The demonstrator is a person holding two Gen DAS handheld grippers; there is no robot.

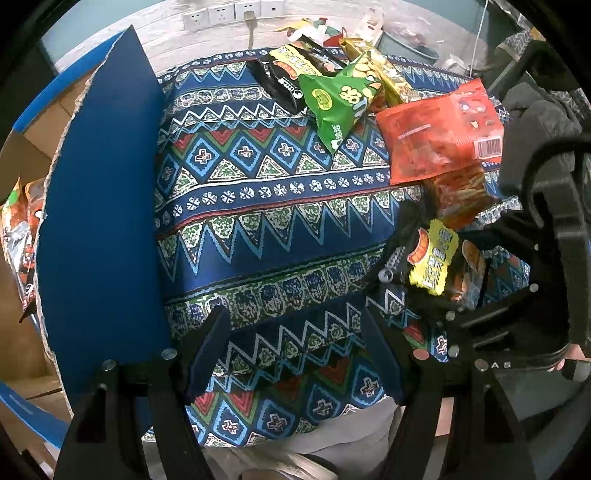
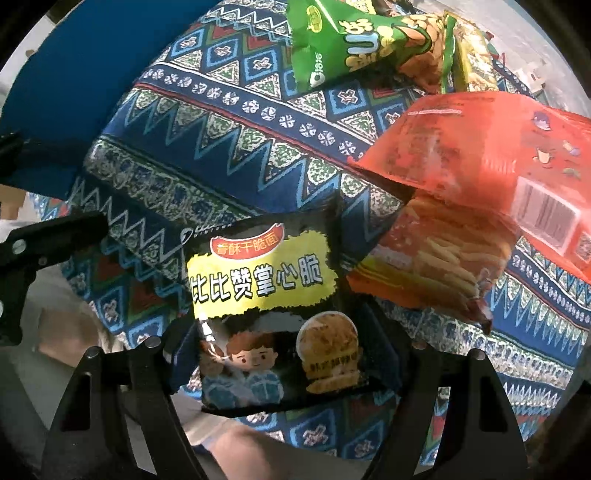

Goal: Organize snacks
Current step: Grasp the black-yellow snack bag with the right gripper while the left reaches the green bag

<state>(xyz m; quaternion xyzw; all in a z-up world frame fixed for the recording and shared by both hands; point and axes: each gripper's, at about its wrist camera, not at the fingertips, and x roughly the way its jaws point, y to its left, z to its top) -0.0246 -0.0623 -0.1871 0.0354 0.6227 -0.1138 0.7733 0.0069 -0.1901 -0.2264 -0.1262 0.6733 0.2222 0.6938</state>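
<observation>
A black snack packet with a yellow label (image 2: 258, 280) lies flat on the patterned cloth (image 2: 207, 155), between the fingers of my right gripper (image 2: 284, 332). The jaws stand wide on either side of it, and I see no pad pressing on it. The same packet (image 1: 432, 258) shows at the right of the left wrist view. My left gripper (image 1: 295, 317) hangs open over bare cloth (image 1: 277, 221), holding nothing. A cardboard box with a blue flap (image 1: 103, 221) stands to its left, with packets (image 1: 22, 229) inside.
A red bag (image 2: 480, 147) overlaps a clear packet of sticks (image 2: 432, 266) just right of the black packet. A green chip bag (image 1: 340, 99), a black packet (image 1: 280, 85) and a gold one (image 1: 388, 70) lie at the back. Wall sockets (image 1: 232, 14) sit behind.
</observation>
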